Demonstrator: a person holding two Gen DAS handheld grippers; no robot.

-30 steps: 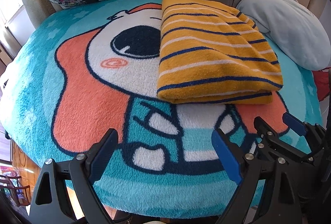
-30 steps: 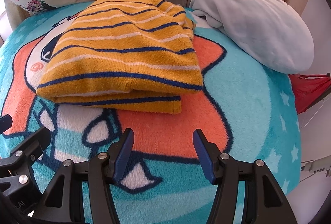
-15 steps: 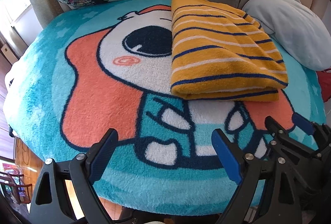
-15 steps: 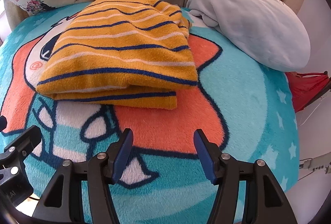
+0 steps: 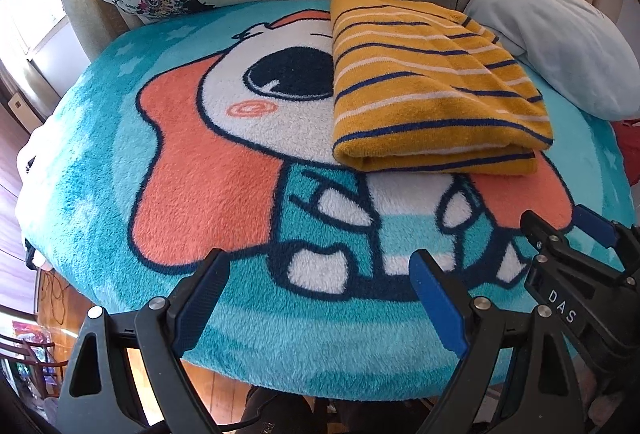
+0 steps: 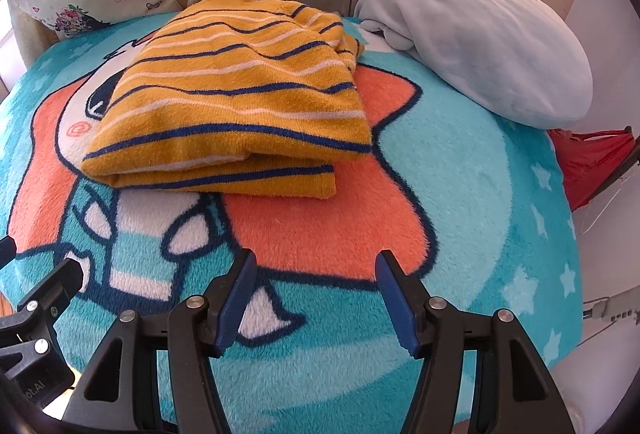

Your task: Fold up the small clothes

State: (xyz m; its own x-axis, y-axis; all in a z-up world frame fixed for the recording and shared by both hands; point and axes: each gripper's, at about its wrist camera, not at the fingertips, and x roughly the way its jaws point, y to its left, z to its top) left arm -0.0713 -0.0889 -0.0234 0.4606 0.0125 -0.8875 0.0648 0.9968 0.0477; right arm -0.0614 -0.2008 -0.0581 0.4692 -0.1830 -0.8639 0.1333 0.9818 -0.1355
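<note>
Since the earlier frames little has shifted: in the left wrist view the folded striped garment [image 5: 432, 89] sits slightly further toward 1 o'clock, both claws keeping back from it. It lies folded on the cartoon blanket [image 5: 208, 169], well apart from either claw. Left claw [image 5: 316, 298] stands wide with nothing between its pads. Right claw [image 6: 316, 298] is wide too, empty. At 2 o'clock, beside the garment, lies a pale grey cushion [image 6: 488, 45].
</note>
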